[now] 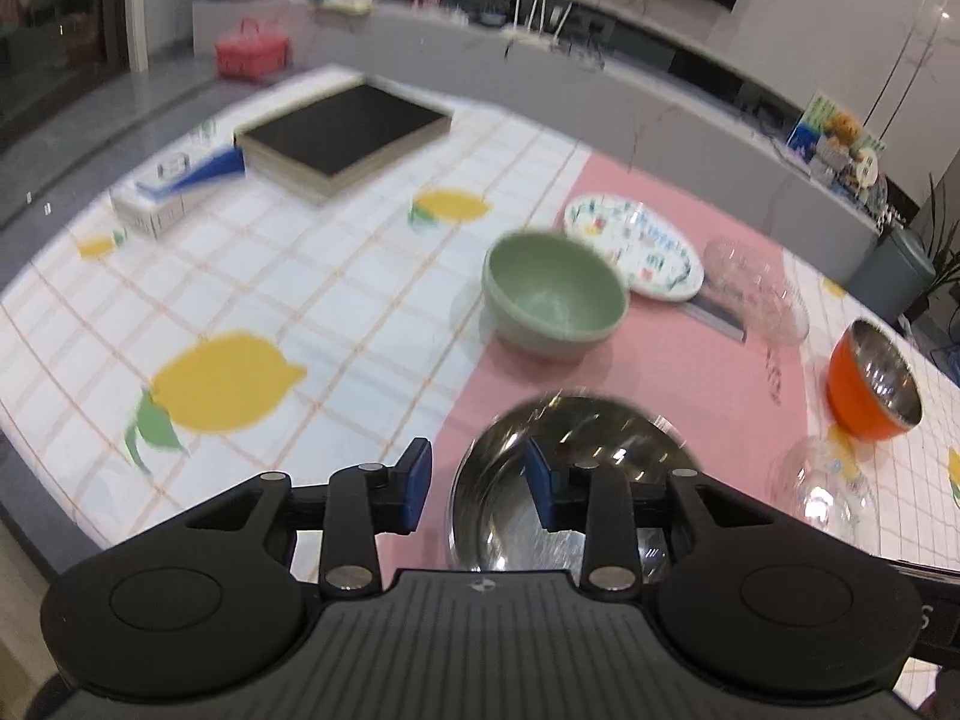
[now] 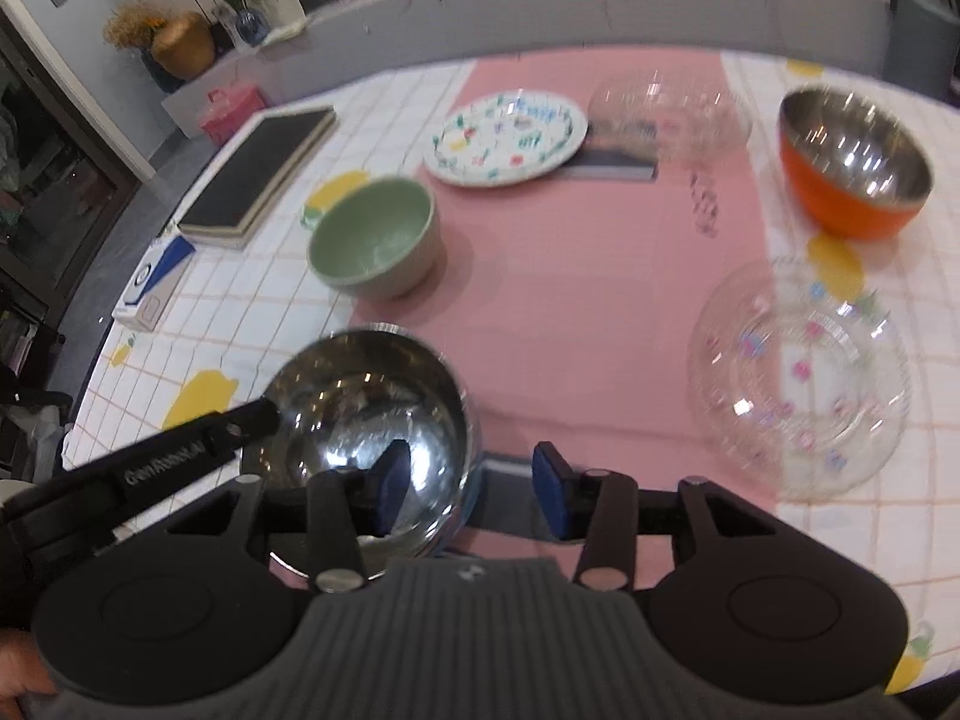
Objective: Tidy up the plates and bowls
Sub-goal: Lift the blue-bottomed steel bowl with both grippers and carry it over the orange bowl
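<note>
Currently we are working on the steel bowl [image 2: 366, 420], which is sitting at the near edge of the pink runner [image 2: 570, 276]. Our left gripper [image 1: 477, 483] is straddling its rim, one pad [image 1: 543, 480] inside and one outside, jaws apart and not yet pinching; judging by that, we are setting up a rim grasp for lifting. Our right gripper [image 2: 471, 489] is also standing apart, holding nothing, its left pad [image 2: 393, 480] hanging over the same bowl's inside, probably to steady or take it.

We are counting bowls: three opaque ones, namely steel, green bowl [image 2: 375, 237] and orange bowl [image 2: 855, 162]. The green one is sitting near, just beyond the steel one, so we are judging it the likely nesting target. The orange one is well apart at the right.

We are counting plates: one printed plate [image 2: 507, 138] resting partly on a dark booklet [image 2: 618, 150], plus two clear dishes [image 2: 798, 378], one near the right gripper and one beside the printed plate; blur is keeping us from telling whether they are plates or shallow bowls.

Beyond, a black book [image 1: 345, 132] and a box [image 1: 168, 192] are lying on the lemon cloth [image 1: 228, 378].
</note>
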### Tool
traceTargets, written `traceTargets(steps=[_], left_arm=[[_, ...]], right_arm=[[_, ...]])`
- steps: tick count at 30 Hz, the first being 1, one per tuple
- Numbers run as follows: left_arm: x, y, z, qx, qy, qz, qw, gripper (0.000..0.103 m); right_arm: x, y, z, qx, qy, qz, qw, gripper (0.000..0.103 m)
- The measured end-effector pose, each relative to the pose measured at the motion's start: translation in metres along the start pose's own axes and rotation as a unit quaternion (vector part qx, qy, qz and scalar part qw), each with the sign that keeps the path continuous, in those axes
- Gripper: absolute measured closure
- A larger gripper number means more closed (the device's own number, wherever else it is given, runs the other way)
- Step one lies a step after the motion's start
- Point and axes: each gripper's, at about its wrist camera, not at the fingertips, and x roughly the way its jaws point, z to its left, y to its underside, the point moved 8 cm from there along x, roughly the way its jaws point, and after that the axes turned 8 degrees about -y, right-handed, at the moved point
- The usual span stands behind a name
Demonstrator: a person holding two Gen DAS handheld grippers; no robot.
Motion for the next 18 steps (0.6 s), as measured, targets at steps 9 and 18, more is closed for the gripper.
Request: traceTargets(steps=[9, 18], left_arm=[[-0.042, -0.022, -0.062, 0.030, 0.068, -0.058, 0.9955, 0.062], [-0.049, -0.018, -0.137, 0.058, 0.122, -0.069, 0.9884, 0.062]], right_arm=[[-0.047, -0.019, -0.043, -0.003, 0.041, -0.060, 0.997, 0.049], [-0.091, -0.029, -0.104, 0.009, 0.098, -0.111, 0.989, 0.043]])
